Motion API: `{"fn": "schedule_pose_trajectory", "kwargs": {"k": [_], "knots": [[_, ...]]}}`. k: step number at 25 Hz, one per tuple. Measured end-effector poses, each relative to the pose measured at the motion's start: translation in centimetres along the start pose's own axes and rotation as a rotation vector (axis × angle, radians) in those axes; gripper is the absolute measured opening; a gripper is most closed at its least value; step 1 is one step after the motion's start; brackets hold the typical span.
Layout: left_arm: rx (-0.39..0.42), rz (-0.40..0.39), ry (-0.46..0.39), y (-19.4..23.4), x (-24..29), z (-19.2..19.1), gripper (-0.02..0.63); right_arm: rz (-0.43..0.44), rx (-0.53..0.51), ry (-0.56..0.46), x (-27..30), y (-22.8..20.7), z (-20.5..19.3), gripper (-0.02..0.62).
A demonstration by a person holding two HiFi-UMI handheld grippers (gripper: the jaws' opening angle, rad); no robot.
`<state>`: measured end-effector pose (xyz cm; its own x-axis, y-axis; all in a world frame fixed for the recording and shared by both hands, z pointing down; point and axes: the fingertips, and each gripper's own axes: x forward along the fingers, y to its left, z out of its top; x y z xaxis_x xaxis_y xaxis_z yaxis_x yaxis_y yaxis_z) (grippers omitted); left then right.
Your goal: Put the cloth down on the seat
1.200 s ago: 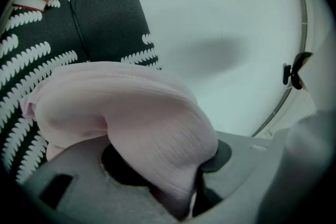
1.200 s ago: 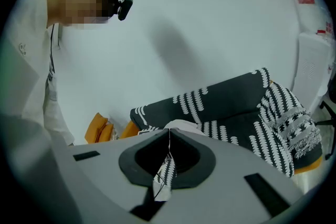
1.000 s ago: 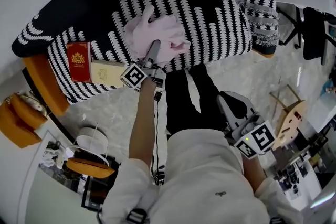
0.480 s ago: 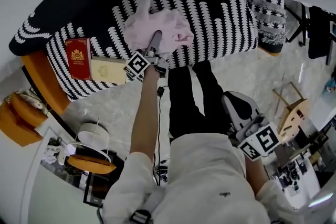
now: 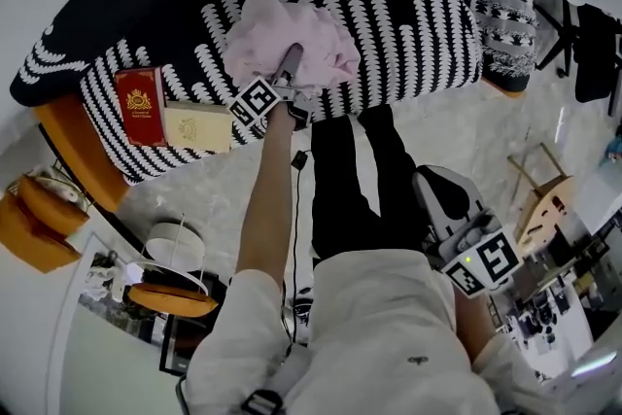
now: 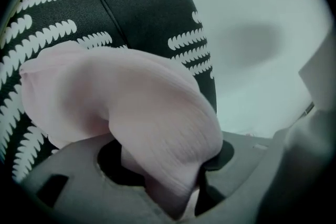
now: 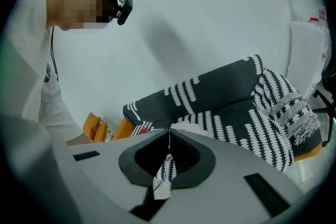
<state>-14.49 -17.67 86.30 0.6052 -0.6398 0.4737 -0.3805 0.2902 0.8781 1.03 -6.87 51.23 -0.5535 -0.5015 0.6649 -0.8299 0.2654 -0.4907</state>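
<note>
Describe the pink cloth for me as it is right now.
The pink cloth is soft, brushed-looking fabric, crumpled into a loose heap that appears to rest on the black-and-white patterned sofa seat, near its front edge. A thick fold lies between the fingers of the left gripper, which have just been opening; whether they pinch it I cannot tell. Nothing else touches it.

Colour notes. The seat is black with rows of white feathery stripes. The cloth on the seat is plain pale pink. At the seat's left end you have a red box with a gold emblem, then a cream box. Under that end is an orange base. In front of the seat, your trousers are black and your top is white.
</note>
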Motion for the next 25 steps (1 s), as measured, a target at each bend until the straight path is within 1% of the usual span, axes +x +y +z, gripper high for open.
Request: {"fn": "schedule_pose_trajectory", "kwargs": {"k": [4, 8, 12, 14, 20, 22, 25], "knots": [[0.005, 0.041, 0.039, 1.8, 0.9, -0.6, 0.267, -0.009, 0.008, 0.000, 0.2, -0.3, -0.4, 0.009], [0.023, 0.097, 0.097, 3.7, 1.3, -1.8, 0.280, -0.022, 0.021, 0.007, 0.0, -0.3, -0.8, 0.009], [0.008, 0.144, 0.126, 5.0, 1.4, -2.4, 0.292, -0.031, 0.029, 0.009, -0.3, -0.2, -1.1, 0.009], [0.022, 0.172, 0.142, 5.7, 1.6, -2.5, 0.295, -0.031, 0.031, 0.008, -0.3, 0.0, -1.2, 0.009], [0.083, 0.269, 0.234, 7.3, 1.9, -3.1, 0.307, -0.032, 0.037, 0.008, -0.4, 0.0, -1.5, 0.009], [0.087, 0.279, 0.247, 7.5, 2.0, -3.1, 0.309, -0.035, 0.042, 0.005, -0.4, -0.2, -1.6, 0.009], [0.073, 0.271, 0.238, 7.2, 1.9, -3.0, 0.326, -0.034, 0.043, -0.004, -0.5, -0.1, -1.6, 0.009]]}}
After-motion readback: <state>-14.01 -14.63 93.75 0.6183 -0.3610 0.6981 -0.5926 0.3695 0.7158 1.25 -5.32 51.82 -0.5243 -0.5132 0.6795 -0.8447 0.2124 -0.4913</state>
